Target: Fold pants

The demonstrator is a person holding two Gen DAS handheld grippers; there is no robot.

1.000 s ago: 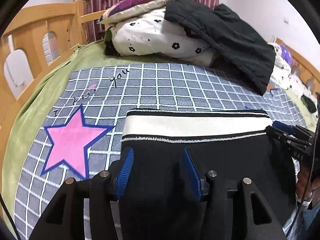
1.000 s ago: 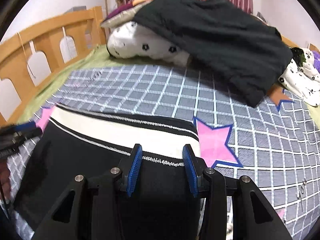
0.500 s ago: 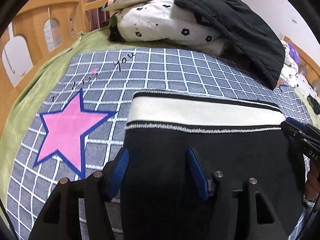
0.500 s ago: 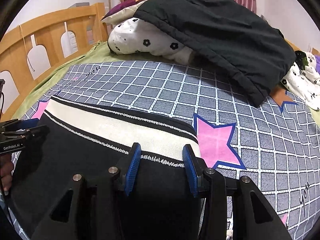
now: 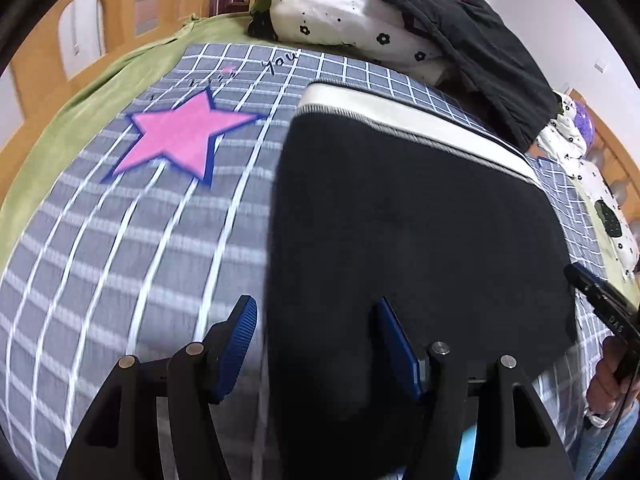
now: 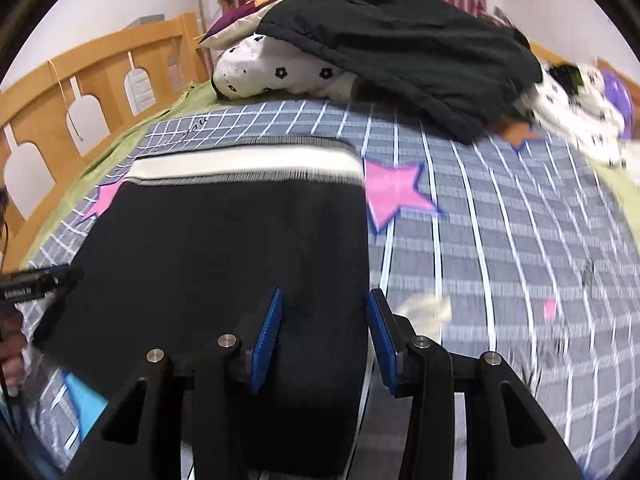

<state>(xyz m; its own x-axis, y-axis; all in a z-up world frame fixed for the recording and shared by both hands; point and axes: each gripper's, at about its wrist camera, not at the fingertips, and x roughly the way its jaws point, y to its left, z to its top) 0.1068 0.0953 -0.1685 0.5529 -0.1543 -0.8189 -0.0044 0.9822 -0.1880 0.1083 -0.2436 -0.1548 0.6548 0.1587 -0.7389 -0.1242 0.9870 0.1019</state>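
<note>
The folded black pants (image 5: 416, 232) with a white waistband (image 5: 400, 112) lie flat on the grey checked bedspread (image 5: 120, 248). My left gripper (image 5: 316, 344) is open and straddles their near left edge. The pants also show in the right wrist view (image 6: 224, 248); there my right gripper (image 6: 324, 340) is open and straddles their near right edge. Each gripper shows at the far side of the other's view: the right one (image 5: 604, 308) and the left one (image 6: 36, 284). Whether the fingers touch the cloth is unclear.
A pile of a white flowered quilt (image 5: 348, 28) and a black jacket (image 6: 400, 52) lies at the head of the bed. A wooden bed rail (image 6: 80, 92) runs along the left. More flowered bedding (image 6: 580, 104) lies at the far right. Pink stars (image 5: 184, 136) mark the bedspread.
Both grippers have drawn back toward the near end of the pants and outward to their side edges. The pants lie in the same place.
</note>
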